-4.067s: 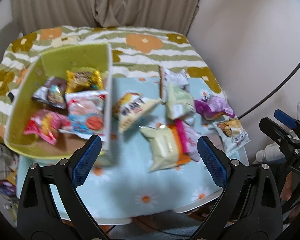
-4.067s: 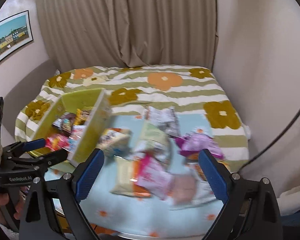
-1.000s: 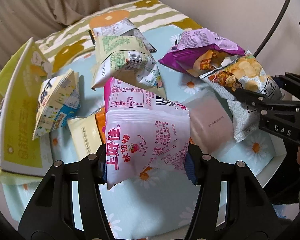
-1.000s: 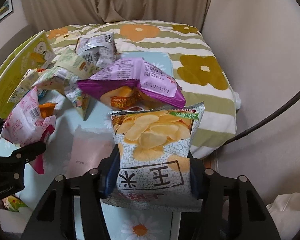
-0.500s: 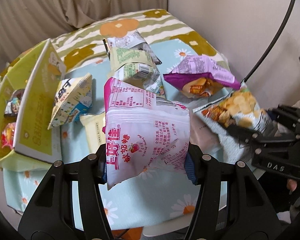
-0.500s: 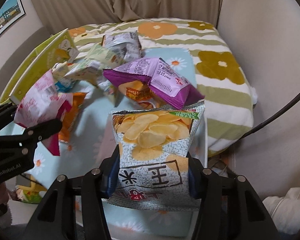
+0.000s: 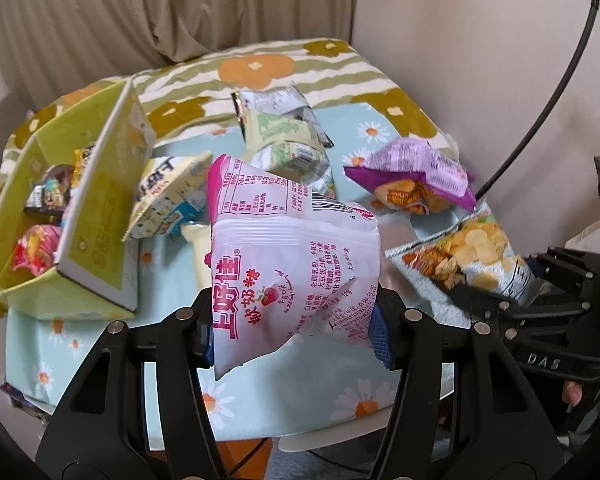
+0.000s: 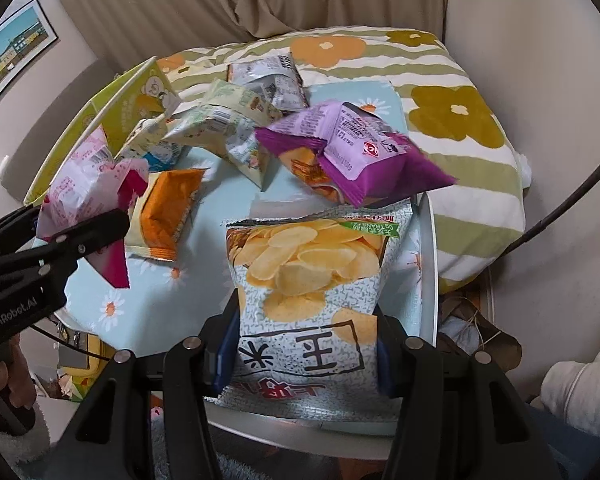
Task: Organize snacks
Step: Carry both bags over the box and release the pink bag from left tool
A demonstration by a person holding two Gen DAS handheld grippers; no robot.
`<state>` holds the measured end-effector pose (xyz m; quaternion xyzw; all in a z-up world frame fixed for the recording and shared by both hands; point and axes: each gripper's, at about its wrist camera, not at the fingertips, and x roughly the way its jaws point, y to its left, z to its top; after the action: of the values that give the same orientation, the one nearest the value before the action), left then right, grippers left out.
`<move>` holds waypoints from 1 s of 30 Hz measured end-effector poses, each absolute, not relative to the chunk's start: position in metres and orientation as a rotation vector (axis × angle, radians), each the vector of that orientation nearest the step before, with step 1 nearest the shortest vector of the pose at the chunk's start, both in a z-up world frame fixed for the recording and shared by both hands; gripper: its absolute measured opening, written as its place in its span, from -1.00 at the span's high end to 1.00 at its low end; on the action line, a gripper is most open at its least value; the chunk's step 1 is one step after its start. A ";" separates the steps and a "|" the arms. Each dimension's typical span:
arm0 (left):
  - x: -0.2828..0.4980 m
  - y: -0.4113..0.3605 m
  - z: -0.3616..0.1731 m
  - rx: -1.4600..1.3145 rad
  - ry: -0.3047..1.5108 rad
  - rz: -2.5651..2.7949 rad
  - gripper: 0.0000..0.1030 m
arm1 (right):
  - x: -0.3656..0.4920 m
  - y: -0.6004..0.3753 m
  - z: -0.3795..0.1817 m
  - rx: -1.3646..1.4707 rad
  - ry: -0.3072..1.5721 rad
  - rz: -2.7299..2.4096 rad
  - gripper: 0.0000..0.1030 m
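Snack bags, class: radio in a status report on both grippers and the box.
Left gripper shut on pink candy bag. Right gripper shut on chip bag. Both bags lifted. Green box open, partly filled. Loose bags lie between, purple bag nearest.

pale yellow packet [image 7: 196, 254] mostly hidden behind pink candy bag [image 7: 292, 276]; box [image 7: 100, 208] contents partly hidden

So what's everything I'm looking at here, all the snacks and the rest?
pink candy bag: one, pink-white, held in left tongs
chip bag: one, grey with yellow chips, held in right tongs
purple bag: one, on table
orange bag: one, on table
pale green bags: about two, mid table
silver bag: one, far side
yellow-green box: one, at the left in the left view, snacks inside
tablecloth: light blue, daisies
left tongs: black, shut
right tongs: black, shut
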<state>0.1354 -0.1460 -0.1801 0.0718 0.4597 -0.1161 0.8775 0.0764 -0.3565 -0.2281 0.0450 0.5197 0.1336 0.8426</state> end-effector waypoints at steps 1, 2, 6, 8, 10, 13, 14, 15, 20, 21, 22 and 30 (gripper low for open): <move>0.134 -0.145 -0.178 0.147 0.953 -0.237 -0.03 | 0.076 -0.354 -0.228 0.094 1.100 0.292 0.02; 0.132 -0.142 -0.175 0.143 0.947 -0.229 -0.03 | 0.074 -0.352 -0.227 0.094 1.102 0.305 0.02; 0.124 -0.130 -0.168 0.125 0.937 -0.196 -0.03 | 0.069 -0.335 -0.227 0.071 1.108 0.358 0.02; 0.120 -0.121 -0.165 0.113 0.938 -0.172 -0.03 | 0.068 -0.325 -0.225 0.055 1.104 0.390 0.02; 0.115 -0.111 -0.162 0.103 0.936 -0.146 -0.03 | 0.068 -0.313 -0.223 0.034 1.096 0.427 0.02; 0.110 -0.095 -0.156 0.079 0.929 -0.105 -0.03 | 0.068 -0.294 -0.217 0.000 1.076 0.479 0.02; 0.108 -0.086 -0.153 0.070 0.924 -0.084 -0.03 | 0.069 -0.289 -0.215 -0.008 1.069 0.493 0.02; 0.108 -0.080 -0.150 0.065 0.919 -0.070 -0.03 | 0.069 -0.283 -0.213 -0.018 1.062 0.508 0.02; 0.108 -0.039 -0.130 0.012 0.884 0.000 -0.03 | 0.080 -0.254 -0.189 -0.058 1.004 0.570 0.02; 0.109 -0.032 -0.126 0.004 0.878 0.010 -0.03 | 0.082 -0.249 -0.183 -0.063 0.991 0.580 0.02; 0.110 -0.022 -0.120 -0.004 0.868 0.024 -0.03 | 0.086 -0.241 -0.174 -0.071 0.974 0.590 0.02; 0.132 0.060 -0.089 -0.033 0.826 0.081 -0.03 | 0.119 -0.179 -0.116 -0.056 0.870 0.633 0.02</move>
<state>0.1317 0.0599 -0.0894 -0.0161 0.4014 0.0394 0.9149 0.1187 -0.1790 -0.1155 -0.0267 0.4145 0.3013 0.8583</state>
